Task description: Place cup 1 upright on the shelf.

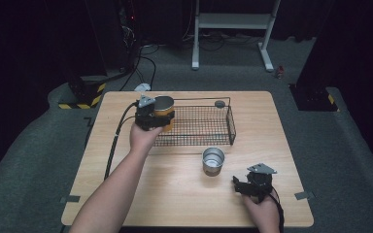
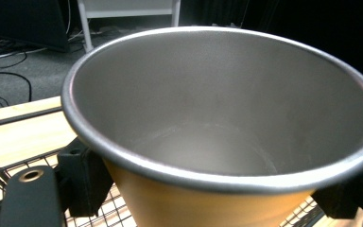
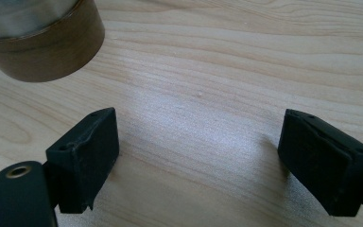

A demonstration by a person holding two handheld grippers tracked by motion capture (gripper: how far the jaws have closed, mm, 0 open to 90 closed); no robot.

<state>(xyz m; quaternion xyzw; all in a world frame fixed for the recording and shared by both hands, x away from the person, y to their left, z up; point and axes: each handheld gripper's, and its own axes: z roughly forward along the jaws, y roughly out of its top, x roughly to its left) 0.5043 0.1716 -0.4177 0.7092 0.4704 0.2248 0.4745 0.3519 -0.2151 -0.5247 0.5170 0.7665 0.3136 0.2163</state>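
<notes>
Orange cup (image 1: pixel 164 112) sits between the jaws of the left gripper (image 1: pixel 151 118), which squeezes it on both sides and holds it up over the near-left corner of the wire basket (image 1: pixel 231 127). Its inside (image 2: pixel 217 118) is shiny grey metal. Off to that gripper's right, a silver cup (image 1: pixel 213 160) stands on the table (image 1: pixel 175 189). The right gripper (image 1: pixel 246 188) is near the silver cup, low over the table. Its jaws are wide apart and hold nothing.

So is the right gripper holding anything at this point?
No. In the right gripper view the right gripper has its jaws wide apart over bare table, and the silver cup stands apart, up ahead of them.
</notes>
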